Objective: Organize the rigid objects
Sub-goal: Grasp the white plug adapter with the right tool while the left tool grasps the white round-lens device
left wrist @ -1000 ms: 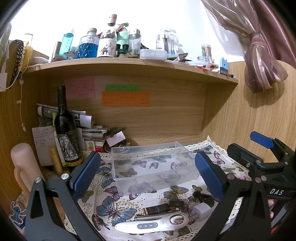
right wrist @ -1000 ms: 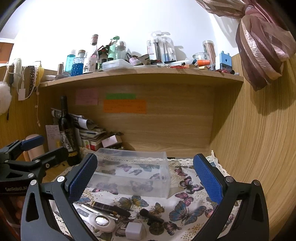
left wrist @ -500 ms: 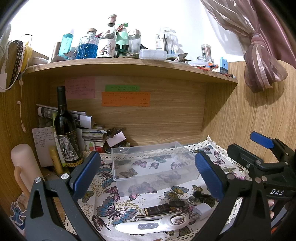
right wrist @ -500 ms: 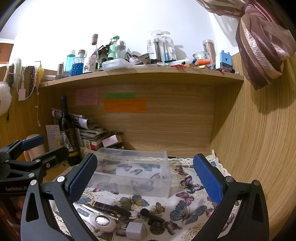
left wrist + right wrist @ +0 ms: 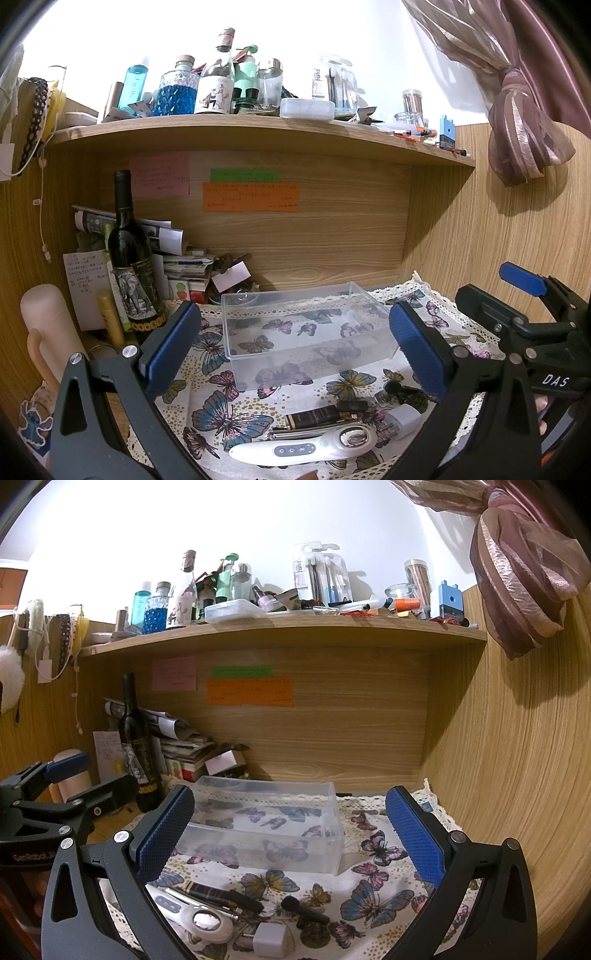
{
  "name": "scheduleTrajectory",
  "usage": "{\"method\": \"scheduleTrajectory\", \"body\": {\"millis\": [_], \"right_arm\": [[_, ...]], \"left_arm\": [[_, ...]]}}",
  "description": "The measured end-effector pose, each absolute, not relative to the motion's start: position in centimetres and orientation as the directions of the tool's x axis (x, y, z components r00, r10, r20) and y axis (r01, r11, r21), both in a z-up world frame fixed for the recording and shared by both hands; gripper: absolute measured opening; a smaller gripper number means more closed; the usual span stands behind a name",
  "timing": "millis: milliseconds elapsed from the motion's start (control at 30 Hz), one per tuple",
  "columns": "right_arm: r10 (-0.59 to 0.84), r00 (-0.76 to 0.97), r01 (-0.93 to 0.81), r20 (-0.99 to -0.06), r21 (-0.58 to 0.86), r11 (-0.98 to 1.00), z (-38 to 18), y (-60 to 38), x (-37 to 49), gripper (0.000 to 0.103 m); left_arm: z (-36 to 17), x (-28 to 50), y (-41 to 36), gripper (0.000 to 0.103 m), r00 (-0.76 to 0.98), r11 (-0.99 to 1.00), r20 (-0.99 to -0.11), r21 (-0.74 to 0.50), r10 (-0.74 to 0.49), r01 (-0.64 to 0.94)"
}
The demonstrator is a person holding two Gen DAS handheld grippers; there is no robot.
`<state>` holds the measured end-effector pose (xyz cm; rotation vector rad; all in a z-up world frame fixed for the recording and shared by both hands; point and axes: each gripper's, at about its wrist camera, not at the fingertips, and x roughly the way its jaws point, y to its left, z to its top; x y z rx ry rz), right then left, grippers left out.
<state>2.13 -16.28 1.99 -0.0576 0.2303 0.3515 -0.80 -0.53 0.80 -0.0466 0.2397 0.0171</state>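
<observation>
While both grippers' jaws gape empty, the white handheld device (image 5: 299, 448) lies crosswise.

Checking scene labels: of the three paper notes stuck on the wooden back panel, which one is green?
The narrow green strip note, top centre, directly above the wider orange note; the pink note sits left of both.

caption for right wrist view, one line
Open right tool hovers before empty clear bin; white handheld device and charger wait on butterfly cloth.
</observation>
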Motion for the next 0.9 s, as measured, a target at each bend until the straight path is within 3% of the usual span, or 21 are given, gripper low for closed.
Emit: {"method": "scheduleTrajectory", "body": {"millis": [433, 567, 700, 900], "right_arm": [[0.33, 0.914, -0.344, -0.236, -0.019, 0.939, 2.1, -16.2, 2.1, 0.103], [0.332, 0.909, -0.345, -0.253, -0.008, 0.939, 1.8, -16.9, 2.6, 0.103], [0.315, 0.896, -0.332, -0.312, -0.002, 0.943, 0.9, -17.7, 3.4, 0.089], [0.287, 0.858, -0.32, -0.426, -0.007, 0.947, -1.8, -18.7, 4.3, 0.08]], "left_arm": [[0.8, -0.6, -0.7, 0.103, 0.971, 0.998, -0.237, -0.057, -0.018, 0.005], [0.6, -0.4, -0.4, 0.087, 0.968, 0.999, -0.251, -0.047, -0.006, -0.006], [-0.3, 0.1, 0.3, 0.084, 0.955, 0.998, -0.297, -0.054, -0.004, -0.013], [-3.9, 1.2, 0.3, 0.081, 0.902, 0.998, -0.431, -0.06, -0.018, -0.009]]}}
